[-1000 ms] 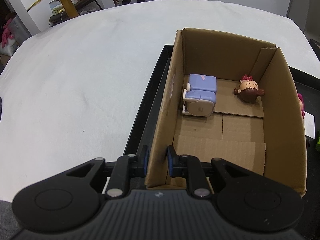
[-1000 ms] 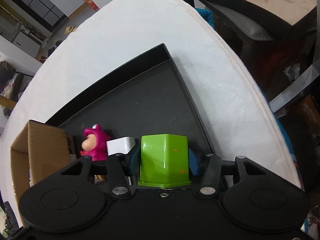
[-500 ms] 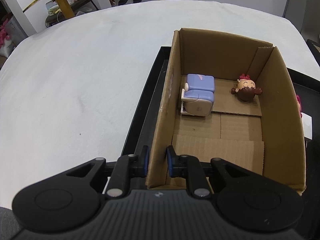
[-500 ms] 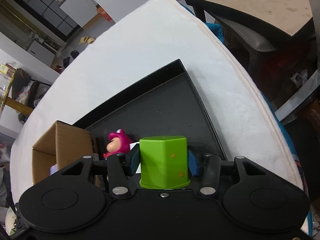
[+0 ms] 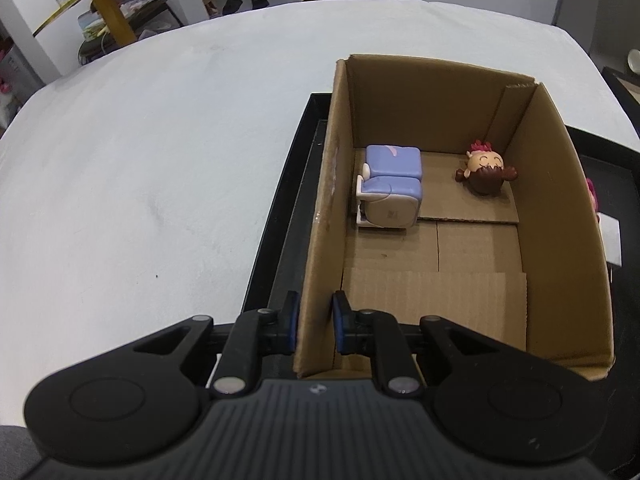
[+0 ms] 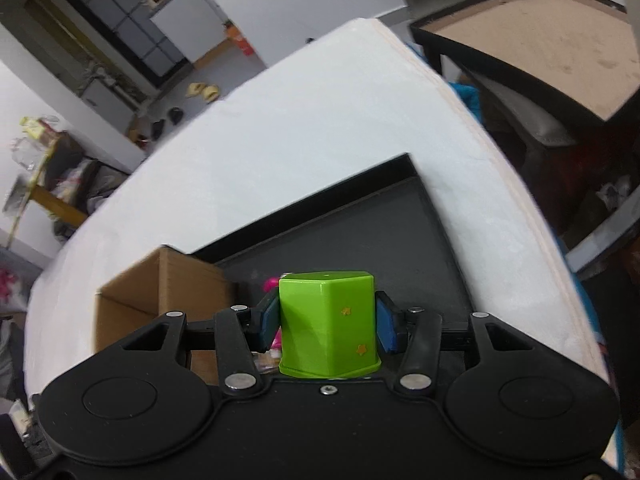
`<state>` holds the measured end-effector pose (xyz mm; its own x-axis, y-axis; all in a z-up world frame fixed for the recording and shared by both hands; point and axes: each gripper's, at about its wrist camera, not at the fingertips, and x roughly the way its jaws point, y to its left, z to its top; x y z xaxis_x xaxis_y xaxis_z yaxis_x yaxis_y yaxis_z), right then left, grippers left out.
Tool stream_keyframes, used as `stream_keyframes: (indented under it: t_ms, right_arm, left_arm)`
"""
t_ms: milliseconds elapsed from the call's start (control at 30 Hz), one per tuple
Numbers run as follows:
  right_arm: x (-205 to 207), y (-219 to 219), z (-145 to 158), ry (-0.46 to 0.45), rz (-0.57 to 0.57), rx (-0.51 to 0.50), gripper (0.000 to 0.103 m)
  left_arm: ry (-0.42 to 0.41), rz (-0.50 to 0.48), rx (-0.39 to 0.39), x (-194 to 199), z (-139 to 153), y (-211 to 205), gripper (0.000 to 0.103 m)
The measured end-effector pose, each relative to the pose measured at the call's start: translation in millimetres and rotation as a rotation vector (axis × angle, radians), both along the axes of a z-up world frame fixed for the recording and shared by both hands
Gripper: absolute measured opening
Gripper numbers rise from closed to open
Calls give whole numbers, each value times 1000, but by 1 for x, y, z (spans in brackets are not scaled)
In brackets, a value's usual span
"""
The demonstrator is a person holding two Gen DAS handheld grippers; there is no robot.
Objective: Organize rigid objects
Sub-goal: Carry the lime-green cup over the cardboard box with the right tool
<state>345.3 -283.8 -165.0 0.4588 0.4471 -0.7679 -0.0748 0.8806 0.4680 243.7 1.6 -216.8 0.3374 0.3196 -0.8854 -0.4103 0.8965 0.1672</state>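
My left gripper is shut on the near left wall of an open cardboard box, which stands in a black tray. Inside the box lie a purple-and-white toy and a small brown-haired doll figure. My right gripper is shut on a bright green block with small orange stars and holds it above the tray. The box shows to its lower left. A pink figure is mostly hidden behind the block.
The tray sits on a white table. A pink figure and a white block lie in the tray right of the box. A dark side table stands beyond the white table's right edge.
My right gripper has lifted the green block up off the tray and tilted back, so more of the room shows. My left gripper keeps its hold on the box wall.
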Motion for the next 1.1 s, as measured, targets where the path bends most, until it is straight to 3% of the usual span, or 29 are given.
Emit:
stream_keyframes:
  t_ms: [200, 367, 733, 1100]
  right_arm:
    - [-4, 6, 18, -48, 37, 43, 47]
    - [-13, 21, 32, -113, 63, -8, 47]
    - [-17, 62, 47, -160, 143, -39, 47]
    - [-26, 109, 55, -197, 226, -58, 47]
  left_arm:
    - [9, -15, -2, 1, -1, 0, 15]
    - [7, -32, -13, 1, 0, 3, 15]
    - [3, -86, -19, -1, 1, 3, 14]
    - [-19, -102, -105, -3, -1, 15, 14]
